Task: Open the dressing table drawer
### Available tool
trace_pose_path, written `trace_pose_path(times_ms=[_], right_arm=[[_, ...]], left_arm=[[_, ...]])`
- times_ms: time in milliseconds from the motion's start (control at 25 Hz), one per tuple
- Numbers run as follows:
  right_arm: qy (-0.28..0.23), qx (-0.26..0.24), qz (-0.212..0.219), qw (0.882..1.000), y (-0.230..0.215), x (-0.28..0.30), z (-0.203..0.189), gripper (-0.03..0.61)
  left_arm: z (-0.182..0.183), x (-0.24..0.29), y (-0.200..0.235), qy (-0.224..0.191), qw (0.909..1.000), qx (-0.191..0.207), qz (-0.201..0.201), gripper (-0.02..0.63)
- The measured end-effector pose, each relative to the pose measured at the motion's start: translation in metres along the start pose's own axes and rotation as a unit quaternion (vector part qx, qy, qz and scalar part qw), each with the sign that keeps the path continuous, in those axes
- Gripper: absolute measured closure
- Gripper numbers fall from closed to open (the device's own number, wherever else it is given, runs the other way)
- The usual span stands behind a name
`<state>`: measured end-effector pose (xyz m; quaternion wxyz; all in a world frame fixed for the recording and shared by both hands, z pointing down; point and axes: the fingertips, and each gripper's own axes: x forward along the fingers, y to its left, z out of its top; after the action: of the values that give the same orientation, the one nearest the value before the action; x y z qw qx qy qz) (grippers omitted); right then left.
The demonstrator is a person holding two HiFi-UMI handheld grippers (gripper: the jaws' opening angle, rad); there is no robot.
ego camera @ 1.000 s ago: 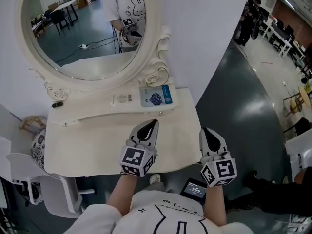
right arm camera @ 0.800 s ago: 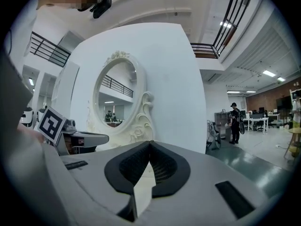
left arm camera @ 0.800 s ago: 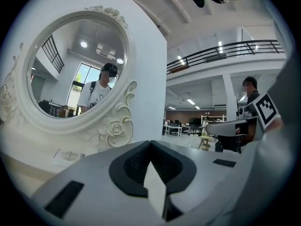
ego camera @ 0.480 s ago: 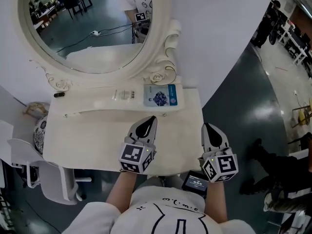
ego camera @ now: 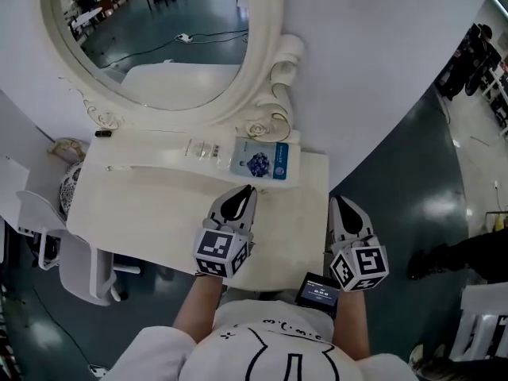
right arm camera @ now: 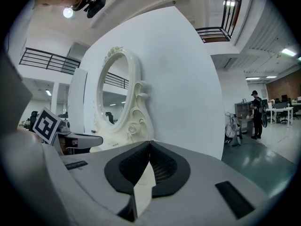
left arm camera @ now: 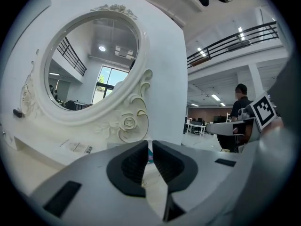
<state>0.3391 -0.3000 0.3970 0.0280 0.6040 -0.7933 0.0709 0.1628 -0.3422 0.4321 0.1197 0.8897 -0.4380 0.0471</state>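
My left tool (ego camera: 248, 190) hovers over the cream-white dressing table (ego camera: 151, 213) below its oval mirror (ego camera: 159, 46), jaws just parting with nothing between them. My right tool (ego camera: 338, 202), pressed together and empty, hangs just past the table's right edge. The tabletop hides the drawer front.

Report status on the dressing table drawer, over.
Left gripper jaws opening, empty, over cream dressing table; right gripper shut, empty. Drawer not in view. Blue-printed packet on back ledge.

Held near level over the dressing table (ego camera: 143, 205), the left gripper (ego camera: 249, 190) is opening its empty jaws; the right gripper (ego camera: 336, 202), just off the table's right edge, has its jaws together.
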Motion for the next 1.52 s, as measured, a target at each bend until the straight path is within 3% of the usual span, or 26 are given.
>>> trace_pose_path(times_ms=[240, 520, 640, 1080, 1520], right_arm=[[0.005, 0.003, 0.040, 0.999, -0.013, 0.012, -0.004, 0.561], [0.014, 0.020, 0.063, 0.998, -0.026, 0.015, -0.016, 0.561], [0.022, 0.025, 0.070, 0.997, -0.026, 0.018, -0.023, 0.561], [0.039, 0.041, 0.074, 0.996, -0.029, 0.025, -0.039, 0.561], [0.073, 0.059, 0.076, 0.993, -0.034, 0.040, -0.073, 0.561]], left_arm=[[-0.010, 0.005, -0.004, 0.015, 0.9990, 0.002, 0.042, 0.438], [-0.028, 0.005, -0.002, 0.029, 0.9948, -0.013, 0.097, 0.395], [-0.036, 0.004, 0.000, 0.037, 0.9929, -0.021, 0.111, 0.334], [-0.064, 0.018, 0.008, 0.068, 0.9875, -0.035, 0.138, 0.334], [-0.111, 0.043, 0.016, 0.137, 0.9783, -0.034, 0.151, 0.334]])
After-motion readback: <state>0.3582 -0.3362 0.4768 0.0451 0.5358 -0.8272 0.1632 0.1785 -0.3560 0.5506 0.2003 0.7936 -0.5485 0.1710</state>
